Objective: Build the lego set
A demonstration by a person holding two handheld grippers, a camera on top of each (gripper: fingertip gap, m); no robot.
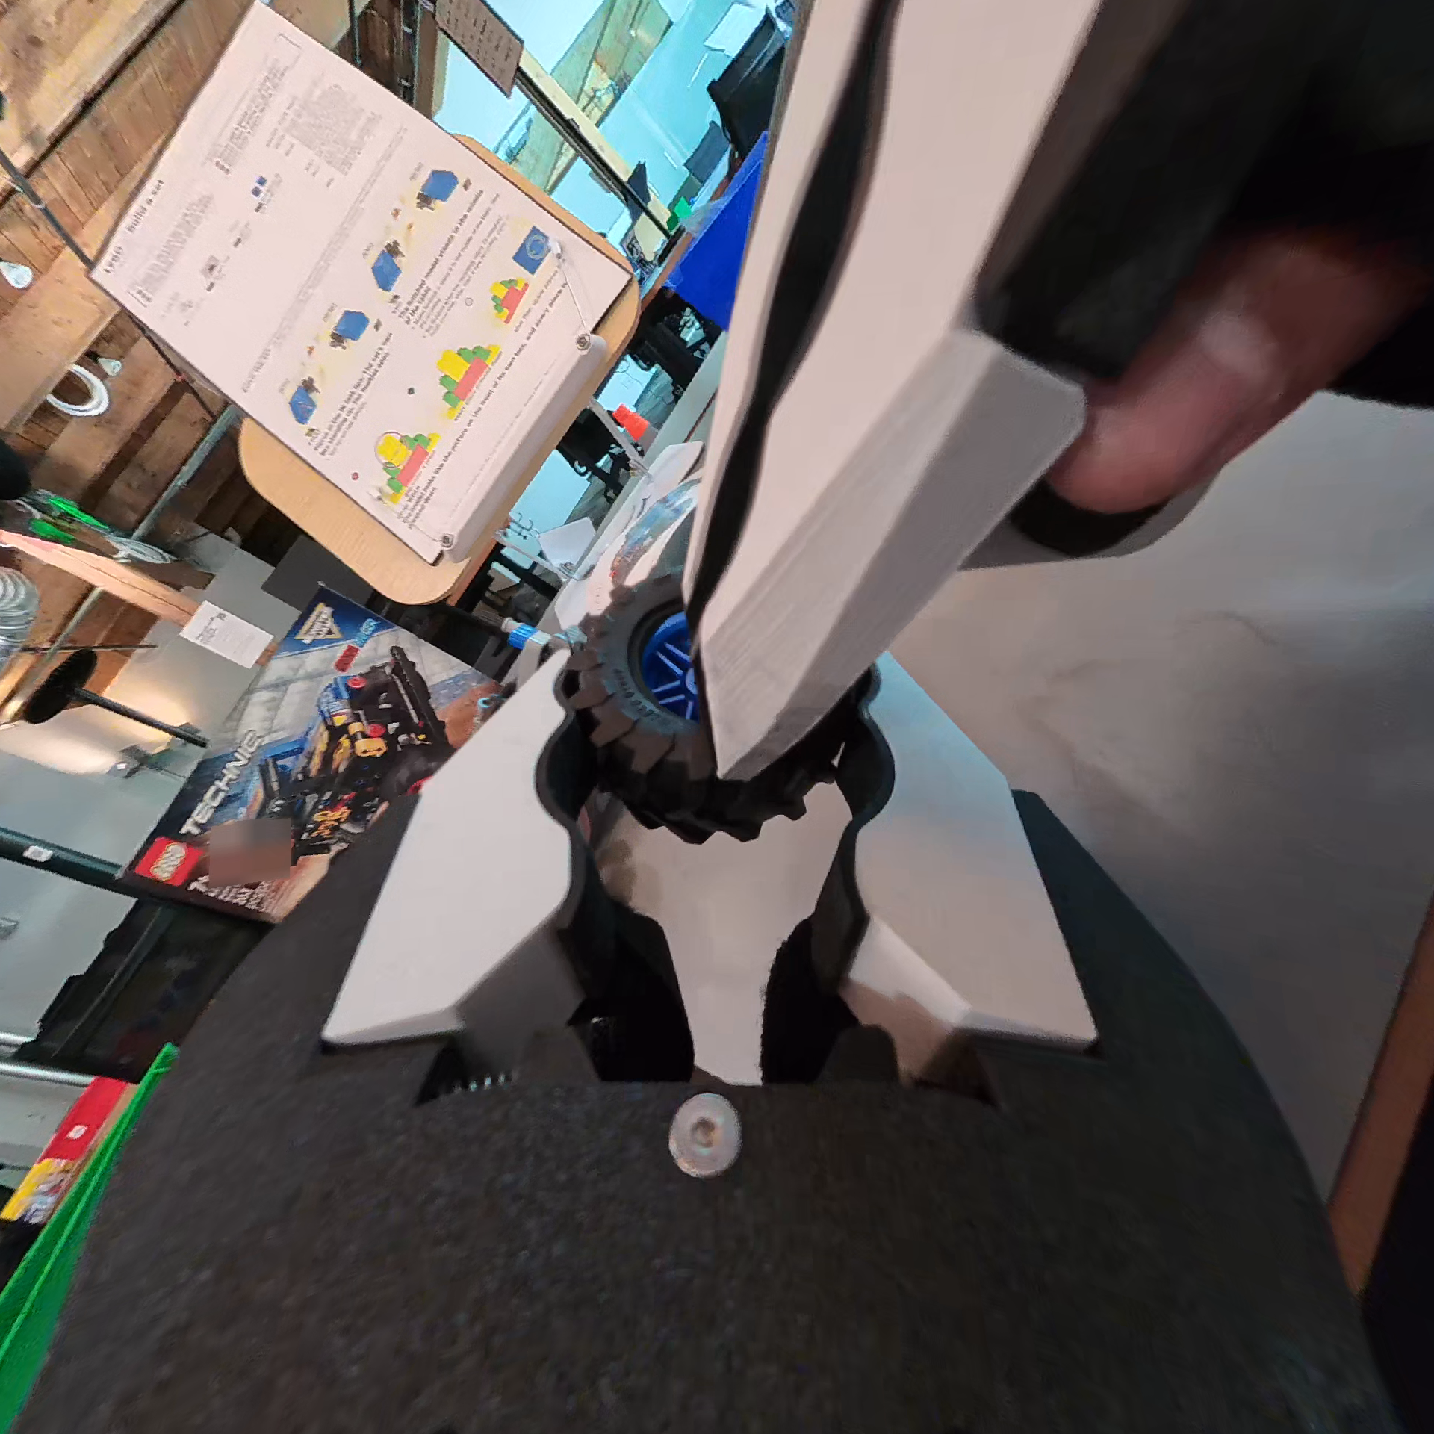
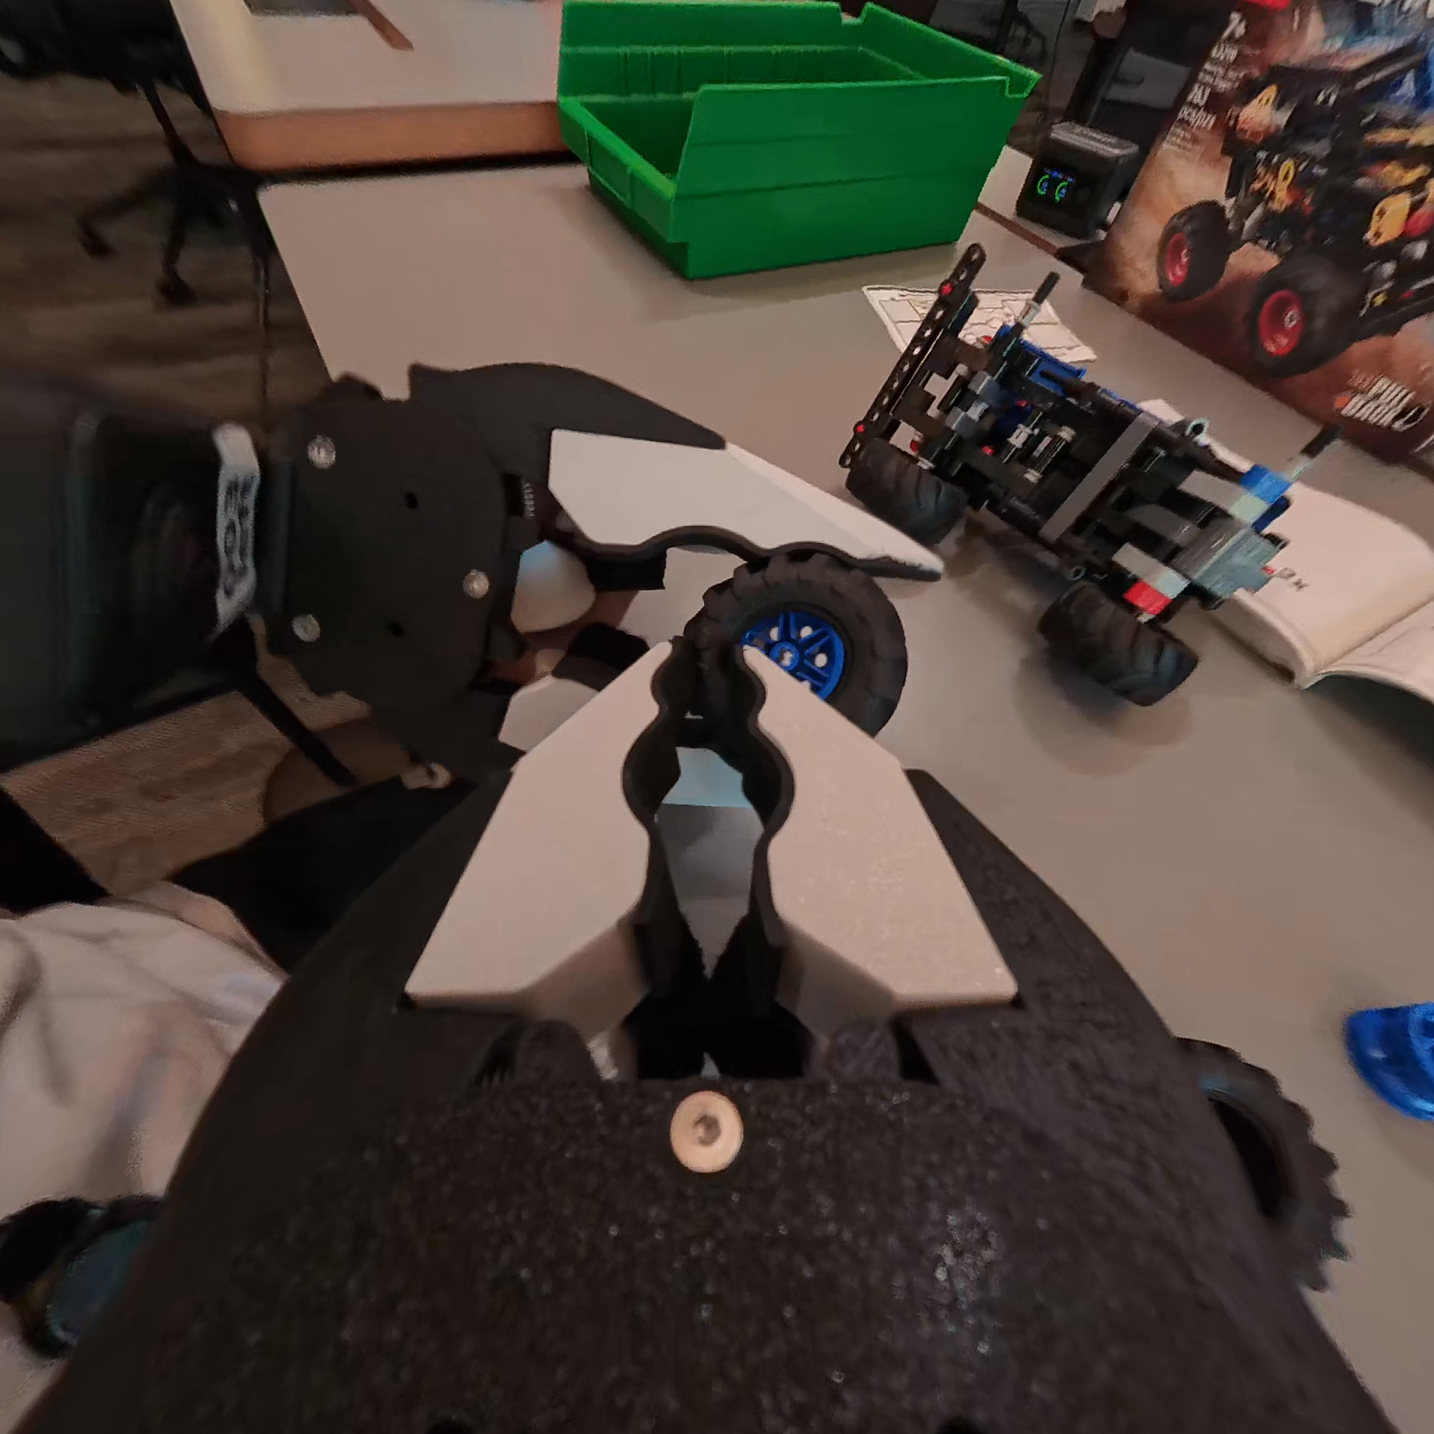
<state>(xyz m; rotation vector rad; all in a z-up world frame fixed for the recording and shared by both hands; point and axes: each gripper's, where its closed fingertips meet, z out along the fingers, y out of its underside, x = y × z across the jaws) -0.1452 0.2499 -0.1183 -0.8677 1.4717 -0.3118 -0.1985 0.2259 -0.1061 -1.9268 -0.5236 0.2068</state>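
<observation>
A wheel, a black knobbly tyre [image 1: 644, 768] on a blue rim [image 1: 667, 667], is held up between both grippers. My left gripper [image 1: 718, 679] is shut on the wheel, one finger on each side of the tread. My right gripper [image 2: 710, 667] is shut on the tyre's edge [image 2: 869, 621], pinching the rubber beside the blue rim [image 2: 799, 644]. In the left wrist view the right gripper's fingers [image 1: 784, 675] come down from the upper right onto the wheel. The left gripper's upper finger [image 2: 737, 497] rests on the tread. The truck chassis [image 2: 1086, 497] lies on the grey table with three wheels showing.
An open instruction booklet [image 2: 1358, 590] lies under the chassis. A green bin [image 2: 776, 155] stands at the table's back and the set's box [image 2: 1319, 194] at the back right. A loose blue rim [image 2: 1397, 1063] and tyre [image 2: 1272, 1164] lie near right. A clipboard sheet [image 1: 349, 271] hangs behind. There is about 6 cm between the tips of the two grippers.
</observation>
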